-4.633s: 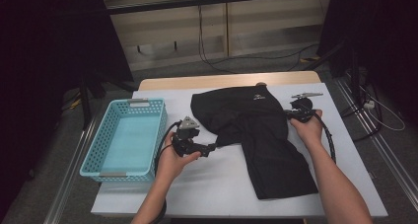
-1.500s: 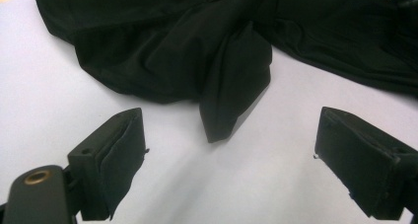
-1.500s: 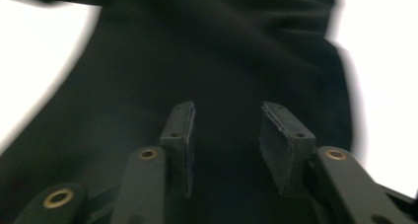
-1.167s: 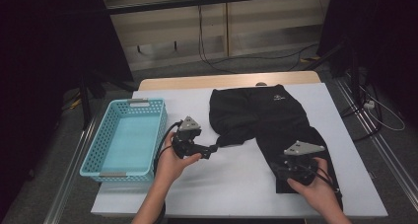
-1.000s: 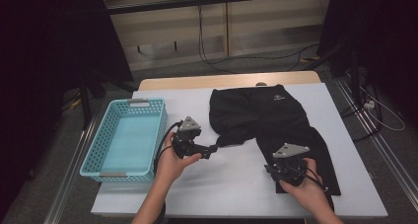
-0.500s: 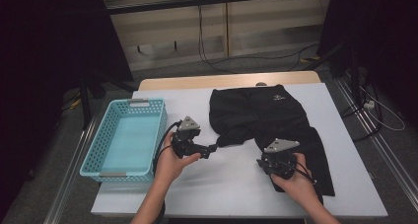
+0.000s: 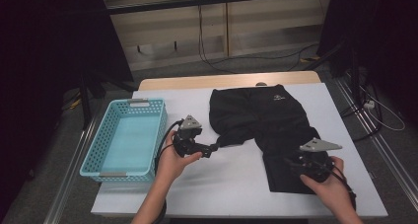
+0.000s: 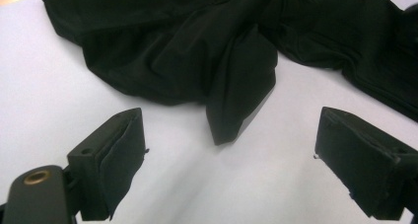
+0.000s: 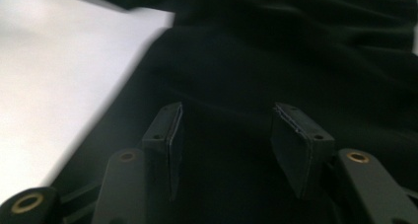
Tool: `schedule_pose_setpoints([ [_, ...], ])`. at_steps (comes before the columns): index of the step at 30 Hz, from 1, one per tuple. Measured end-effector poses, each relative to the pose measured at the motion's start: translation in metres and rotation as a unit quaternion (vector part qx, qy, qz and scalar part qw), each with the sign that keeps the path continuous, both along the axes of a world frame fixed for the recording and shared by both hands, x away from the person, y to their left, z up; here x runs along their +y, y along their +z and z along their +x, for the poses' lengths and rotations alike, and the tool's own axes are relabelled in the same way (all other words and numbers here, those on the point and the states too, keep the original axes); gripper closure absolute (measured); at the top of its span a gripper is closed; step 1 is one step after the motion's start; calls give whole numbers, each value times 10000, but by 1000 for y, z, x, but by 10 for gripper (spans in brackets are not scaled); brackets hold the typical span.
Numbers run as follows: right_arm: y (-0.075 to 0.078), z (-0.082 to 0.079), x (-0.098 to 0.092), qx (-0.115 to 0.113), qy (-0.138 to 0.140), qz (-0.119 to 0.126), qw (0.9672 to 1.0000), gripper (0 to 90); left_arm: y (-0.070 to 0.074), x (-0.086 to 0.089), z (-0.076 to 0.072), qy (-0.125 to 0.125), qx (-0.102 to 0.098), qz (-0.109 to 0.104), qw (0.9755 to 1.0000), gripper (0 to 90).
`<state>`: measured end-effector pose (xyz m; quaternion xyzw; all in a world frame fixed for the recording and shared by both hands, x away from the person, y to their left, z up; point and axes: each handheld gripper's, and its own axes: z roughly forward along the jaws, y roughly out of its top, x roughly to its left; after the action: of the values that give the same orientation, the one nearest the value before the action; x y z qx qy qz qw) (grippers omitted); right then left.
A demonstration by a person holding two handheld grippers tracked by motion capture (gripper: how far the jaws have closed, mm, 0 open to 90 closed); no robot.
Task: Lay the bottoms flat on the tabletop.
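A black garment [image 7: 256, 115] with a small white logo lies flat on the white table [image 7: 236, 179], one leg reaching toward the near edge. My left gripper [image 7: 215, 147] rests open on the table just left of it. In the left gripper view a pointed fold of the garment [image 8: 172, 51] lies ahead of the left gripper [image 8: 230, 128], touching neither pad. My right gripper [image 7: 298, 161] hovers over the near leg. Its jaws have just been opening. In the right gripper view the right gripper [image 9: 229, 110] stands partly open above the garment [image 9: 296, 51], with no fold pinched between the pads.
An empty turquoise mesh basket [image 7: 128, 140] stands at the table's left side, close beside my left hand. Bare white table runs along the near edge between my hands. Cables lie on the floor behind the table.
My right gripper slid left along the garment's near leg, then drew back to the right, and its jaws now stand wider apart. The left gripper has stayed put.
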<state>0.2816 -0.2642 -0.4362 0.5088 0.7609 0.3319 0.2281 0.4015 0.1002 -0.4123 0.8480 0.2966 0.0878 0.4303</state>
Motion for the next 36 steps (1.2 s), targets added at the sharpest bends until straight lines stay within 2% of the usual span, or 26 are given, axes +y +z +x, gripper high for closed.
schedule_pose_setpoints([
  [2, 2, -2, -16, -70, -276, -166, 9995, 471, 1, -2, 2, -24, 2, -1, 10000, 117],
  [3, 3, -3, -23, -31, -482, -209, 9986, 471, 1, -3, 3, -37, 19, -1, 10000, 117],
  [6, -1, -7, -45, 18, -853, -167, 9962, 481, 2, -7, 5, -84, -14, -47, 10000, 117],
  [12, -13, -17, -70, 234, -1224, -108, 9921, 541, 4, -11, 12, -96, -38, -89, 9999, 115],
  [15, -16, -23, -75, 391, -1180, 109, 9922, 614, 4, -11, 16, -67, -42, -101, 9999, 115],
  [16, -17, -24, -75, 347, -1173, 108, 9924, 631, 3, -10, 18, -74, -48, -97, 9999, 113],
  [21, -16, -27, -77, 441, -991, 277, 9937, 896, 1, -8, 21, -46, -24, -117, 9999, 103],
  [24, -14, -29, -79, 522, -925, 295, 9939, 900, 2, -6, 21, -46, -10, -119, 9999, 100],
  [29, -10, -34, -85, 555, -943, 188, 9938, 900, 4, 0, 18, 19, 27, -140, 9999, 100],
  [31, -9, -38, -88, 590, -901, 82, 9941, 900, 4, 1, 17, 14, 41, -121, 9999, 100],
  [33, -8, -44, -92, 598, -943, -157, 9936, 900, 3, 2, 15, -7, 55, -58, 10000, 100],
  [34, -7, -45, -93, 618, -966, -150, 9933, 900, 3, 2, 14, -20, 60, -38, 10000, 100],
  [35, -8, -46, -95, 639, -945, -127, 9934, 886, 2, 3, 13, -43, 62, -13, 10000, 100],
  [36, -7, -47, -94, 617, -945, -150, 9935, 833, 1, 3, 12, -24, 68, -14, 10000, 100],
])
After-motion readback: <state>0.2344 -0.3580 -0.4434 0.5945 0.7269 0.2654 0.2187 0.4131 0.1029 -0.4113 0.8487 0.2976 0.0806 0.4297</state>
